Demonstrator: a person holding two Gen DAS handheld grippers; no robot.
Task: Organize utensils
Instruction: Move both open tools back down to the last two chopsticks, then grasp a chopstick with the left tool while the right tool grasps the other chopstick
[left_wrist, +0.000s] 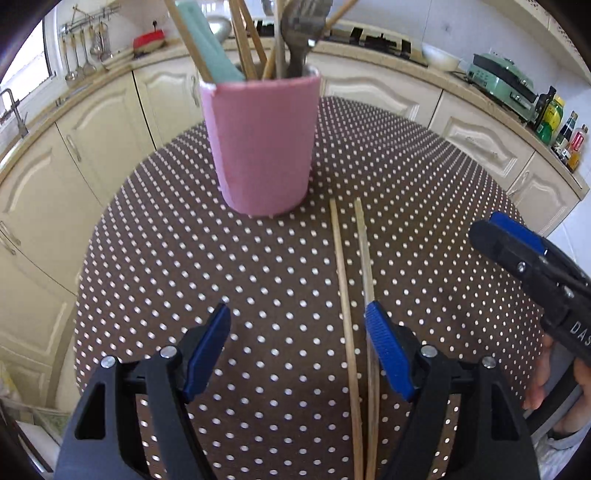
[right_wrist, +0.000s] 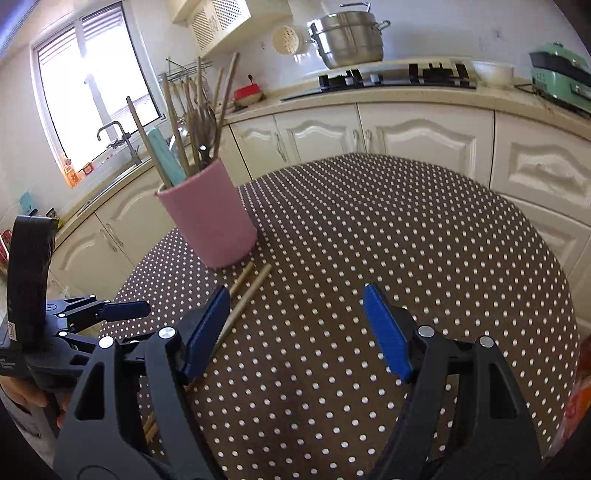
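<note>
A: What do we have in front of us, starting from the left?

B: At our nine o'clock run cream cabinets (left_wrist: 92, 122) under a counter, with a tap (left_wrist: 13, 110) by a bright window. At twelve o'clock in the left wrist view stands a pink cup (left_wrist: 262, 147), upright on a round table (left_wrist: 184, 258) covered in a brown cloth with white dots. The cup holds wooden chopsticks, a pale green flat handle and a dark spoon-like piece.

A: And the loose utensils?

B: Two wooden chopsticks (left_wrist: 347, 295) lie side by side on the cloth, running from just beside the cup's base at one o'clock back toward us at six o'clock.

A: How do our grippers stand?

B: Our left gripper (left_wrist: 297, 325) hangs over the cloth with its blue pads spread wide and nothing pressed between them; the chopsticks pass just inside its right finger (left_wrist: 388, 350). Whether that pad touches them we cannot tell. Our right gripper (right_wrist: 295, 314) is also spread wide with only dotted cloth between its pads. In its view the chopsticks lie at ten o'clock, passing behind its left finger (right_wrist: 205, 328).

A: Further right?

B: A hob (right_wrist: 395, 77) with a steel pot (right_wrist: 347, 37) at one o'clock, and a green appliance (right_wrist: 561, 74) at two o'clock.
</note>
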